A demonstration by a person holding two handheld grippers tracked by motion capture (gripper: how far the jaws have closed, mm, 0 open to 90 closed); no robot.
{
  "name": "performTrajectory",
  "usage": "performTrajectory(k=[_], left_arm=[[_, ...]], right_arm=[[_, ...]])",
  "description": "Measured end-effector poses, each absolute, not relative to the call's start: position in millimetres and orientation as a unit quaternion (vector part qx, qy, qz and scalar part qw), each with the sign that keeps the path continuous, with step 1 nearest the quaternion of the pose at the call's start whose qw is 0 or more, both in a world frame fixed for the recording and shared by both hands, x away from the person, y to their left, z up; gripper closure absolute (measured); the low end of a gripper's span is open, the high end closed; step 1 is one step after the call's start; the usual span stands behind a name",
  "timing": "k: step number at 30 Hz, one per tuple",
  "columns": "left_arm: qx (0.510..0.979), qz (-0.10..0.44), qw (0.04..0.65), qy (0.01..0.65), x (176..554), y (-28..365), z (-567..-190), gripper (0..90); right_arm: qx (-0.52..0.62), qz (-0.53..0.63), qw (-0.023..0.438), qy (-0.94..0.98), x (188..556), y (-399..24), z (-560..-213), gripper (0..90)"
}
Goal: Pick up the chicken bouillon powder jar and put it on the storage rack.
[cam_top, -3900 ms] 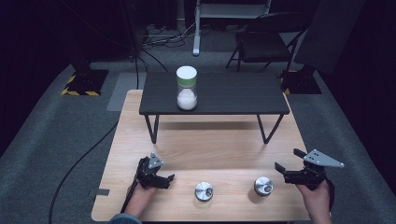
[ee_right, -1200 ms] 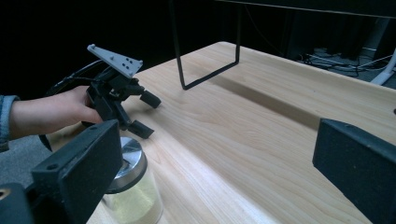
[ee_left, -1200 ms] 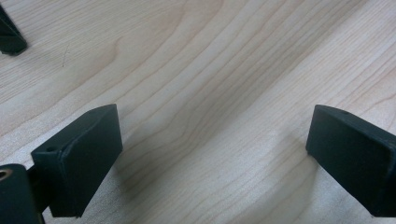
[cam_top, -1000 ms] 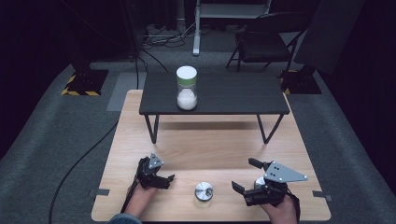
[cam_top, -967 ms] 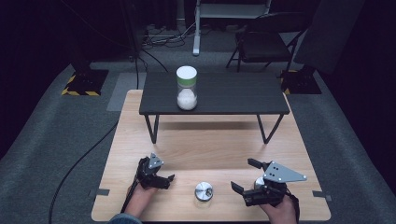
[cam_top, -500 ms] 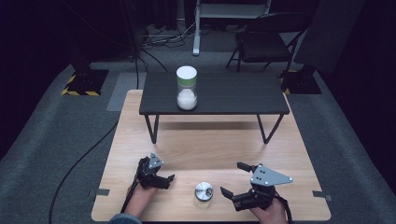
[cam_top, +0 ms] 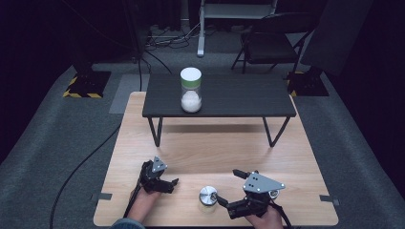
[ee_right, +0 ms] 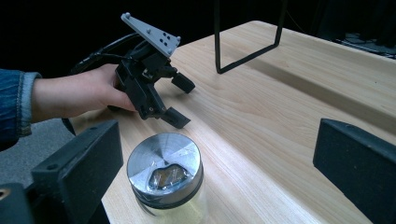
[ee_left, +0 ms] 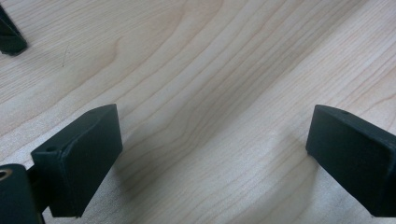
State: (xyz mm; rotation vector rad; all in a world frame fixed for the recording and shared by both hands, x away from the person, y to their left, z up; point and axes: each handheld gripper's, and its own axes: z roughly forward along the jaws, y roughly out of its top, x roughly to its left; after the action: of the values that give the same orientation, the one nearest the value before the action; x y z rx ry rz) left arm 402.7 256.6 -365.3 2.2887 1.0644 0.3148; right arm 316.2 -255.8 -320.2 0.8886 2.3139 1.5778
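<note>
Right gripper view: right gripper (ee_right: 215, 163) gapes wide (empty) beside the jar (ee_right: 166, 173).

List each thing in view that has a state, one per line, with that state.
left gripper: open, holding nothing, low over the wooden table.
right gripper: open, jaws either side of the small jar.
small jar: upright, metal lid on, not gripped.
tall jar: upright on the black bench, white lid on, partly filled.
</note>
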Motion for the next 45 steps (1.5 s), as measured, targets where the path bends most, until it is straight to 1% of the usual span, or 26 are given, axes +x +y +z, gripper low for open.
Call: performTrajectory(k=[25,45], left_arm=[[0.86,0.118,0.295,0.399,403,257,-365,3.3],[0.86,0.118,0.295,0.399,403,257,-365,3.3]], right_arm=[[0.29,0.524,0.089,0.796,316,-229,-329,1.2],[0.284,0.49,0.086,0.819,317,-208,-347,1.6]])
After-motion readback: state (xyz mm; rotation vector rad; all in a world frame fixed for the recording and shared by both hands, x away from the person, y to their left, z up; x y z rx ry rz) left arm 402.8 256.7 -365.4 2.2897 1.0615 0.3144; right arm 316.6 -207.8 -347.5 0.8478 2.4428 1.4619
